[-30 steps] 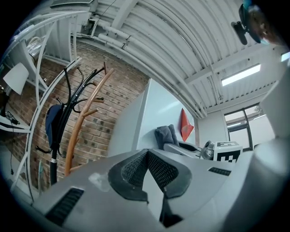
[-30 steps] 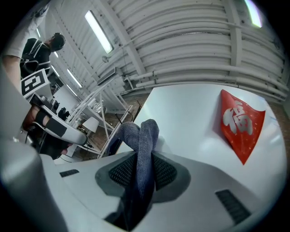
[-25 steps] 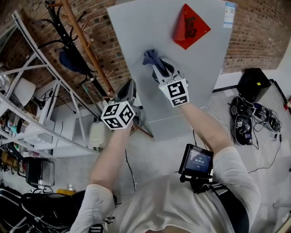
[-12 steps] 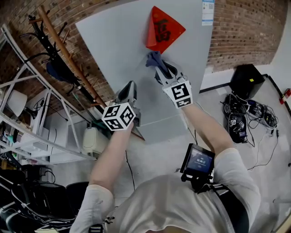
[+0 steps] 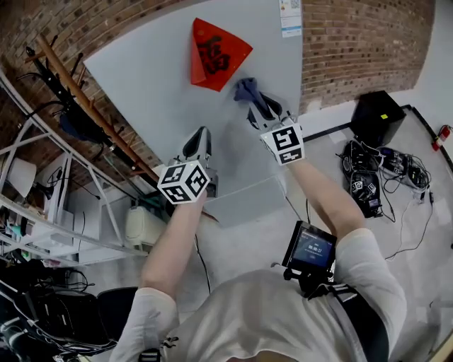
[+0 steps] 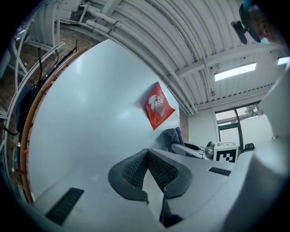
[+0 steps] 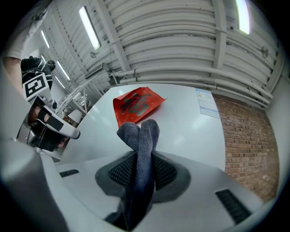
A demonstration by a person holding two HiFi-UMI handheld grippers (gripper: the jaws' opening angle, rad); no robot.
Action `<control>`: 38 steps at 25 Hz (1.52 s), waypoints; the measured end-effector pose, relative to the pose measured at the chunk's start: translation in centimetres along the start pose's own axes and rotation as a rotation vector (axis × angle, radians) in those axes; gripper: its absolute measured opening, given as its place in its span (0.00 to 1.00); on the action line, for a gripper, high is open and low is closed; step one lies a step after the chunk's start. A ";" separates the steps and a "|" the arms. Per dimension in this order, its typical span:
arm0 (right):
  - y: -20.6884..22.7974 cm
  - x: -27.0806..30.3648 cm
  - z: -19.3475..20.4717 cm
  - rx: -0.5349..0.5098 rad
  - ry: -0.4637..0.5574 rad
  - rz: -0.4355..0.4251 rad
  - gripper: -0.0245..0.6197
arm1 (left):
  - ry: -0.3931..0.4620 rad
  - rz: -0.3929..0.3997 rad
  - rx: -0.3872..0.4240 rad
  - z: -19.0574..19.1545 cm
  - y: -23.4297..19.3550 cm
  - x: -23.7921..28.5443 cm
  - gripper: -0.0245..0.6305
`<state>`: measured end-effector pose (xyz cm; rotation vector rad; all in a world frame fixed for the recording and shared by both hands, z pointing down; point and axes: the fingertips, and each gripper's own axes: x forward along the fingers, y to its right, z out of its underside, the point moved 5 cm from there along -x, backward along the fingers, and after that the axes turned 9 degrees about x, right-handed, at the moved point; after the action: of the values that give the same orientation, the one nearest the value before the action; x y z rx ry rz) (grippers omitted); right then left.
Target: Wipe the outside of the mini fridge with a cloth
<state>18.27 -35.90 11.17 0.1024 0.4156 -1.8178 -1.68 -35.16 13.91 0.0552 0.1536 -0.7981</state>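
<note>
The mini fridge [image 5: 163,85] is a pale grey box with a red diamond sticker [image 5: 216,55] and a small label [image 5: 290,18] on its face. My right gripper [image 5: 256,99] is shut on a folded blue-grey cloth [image 5: 246,89], which it presses against the fridge face just right of the sticker. In the right gripper view the cloth [image 7: 141,136] stands up between the pads, with the sticker [image 7: 137,105] behind it. My left gripper [image 5: 198,138] is shut with nothing in it, held against the fridge face lower left. In the left gripper view its tips [image 6: 147,153] meet.
A brick wall [image 5: 354,49] stands behind the fridge. White metal shelving [image 5: 64,205] and a wooden coat rack [image 5: 78,99] are on the left. A black box [image 5: 375,117] and tangled cables [image 5: 382,177] lie on the floor at right. A small screen [image 5: 310,249] hangs on the person's chest.
My right gripper has carried the cloth across the fridge face from below-left of the red sticker to its right side. The head camera has shifted. The left gripper stays low on the fridge.
</note>
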 end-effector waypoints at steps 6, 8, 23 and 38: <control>5.3 -1.5 0.9 0.014 -0.012 0.061 0.17 | -0.007 0.009 -0.002 0.7 2.1 2.3 0.04; 6.9 -1.8 1.3 0.019 -0.015 0.077 0.17 | -0.006 0.009 -0.003 0.9 2.6 3.1 0.04; 12.9 -3.4 3.6 0.054 -0.031 0.106 0.17 | -0.014 -0.035 -0.011 2.2 5.0 5.4 0.04; -3.2 -1.8 1.6 0.062 -0.016 -0.106 0.17 | -0.018 -0.148 -0.021 1.5 -1.2 -4.6 0.04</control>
<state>15.96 -34.01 13.92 0.1102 0.3591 -1.9349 -5.53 -32.85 16.17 0.0168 0.1498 -0.9448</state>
